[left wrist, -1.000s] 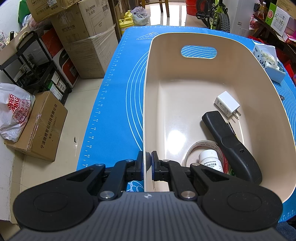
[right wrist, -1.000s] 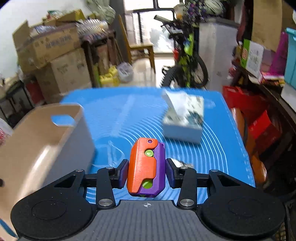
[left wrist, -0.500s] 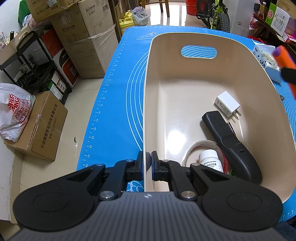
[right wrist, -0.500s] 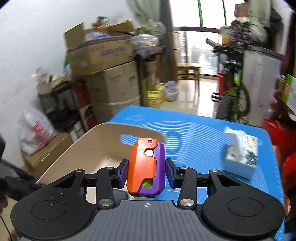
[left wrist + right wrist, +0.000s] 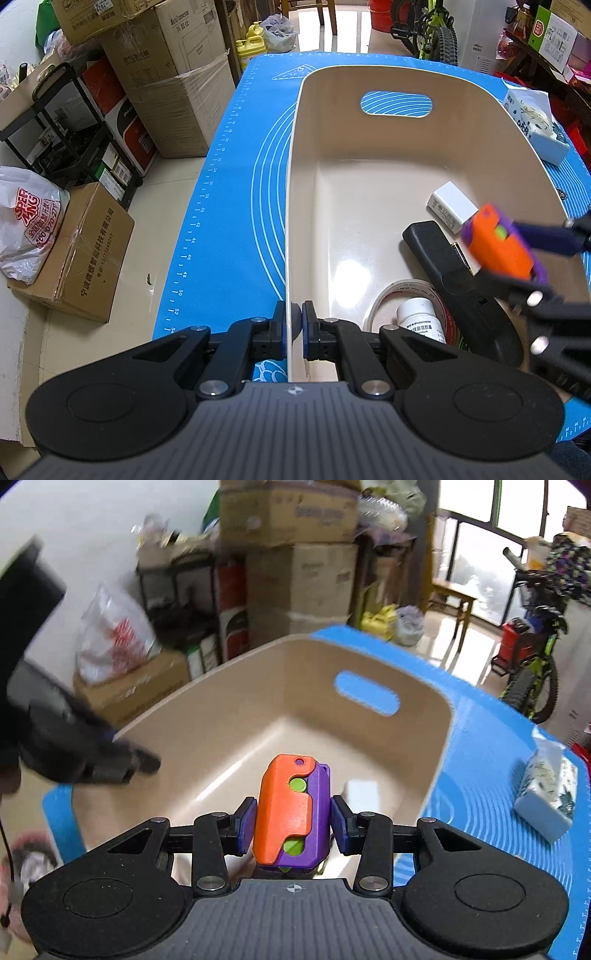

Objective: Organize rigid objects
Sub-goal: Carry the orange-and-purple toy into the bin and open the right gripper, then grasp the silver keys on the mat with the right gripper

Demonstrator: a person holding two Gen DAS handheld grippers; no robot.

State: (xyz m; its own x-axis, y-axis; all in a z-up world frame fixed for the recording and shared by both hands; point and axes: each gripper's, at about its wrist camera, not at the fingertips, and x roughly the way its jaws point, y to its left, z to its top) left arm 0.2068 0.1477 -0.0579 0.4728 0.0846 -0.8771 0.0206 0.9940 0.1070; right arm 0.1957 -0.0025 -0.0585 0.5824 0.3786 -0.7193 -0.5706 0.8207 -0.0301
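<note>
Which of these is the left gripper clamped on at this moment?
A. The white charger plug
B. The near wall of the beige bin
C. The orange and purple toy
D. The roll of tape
B: the left gripper has its pads pressed on either side of the thin near wall of the beige bin, while the orange and purple toy sits in the right gripper.

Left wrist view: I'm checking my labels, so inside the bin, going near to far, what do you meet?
White pill bottle → orange-and-purple toy held in the right gripper → white charger → handle cutout in the bin's far wall.
</note>
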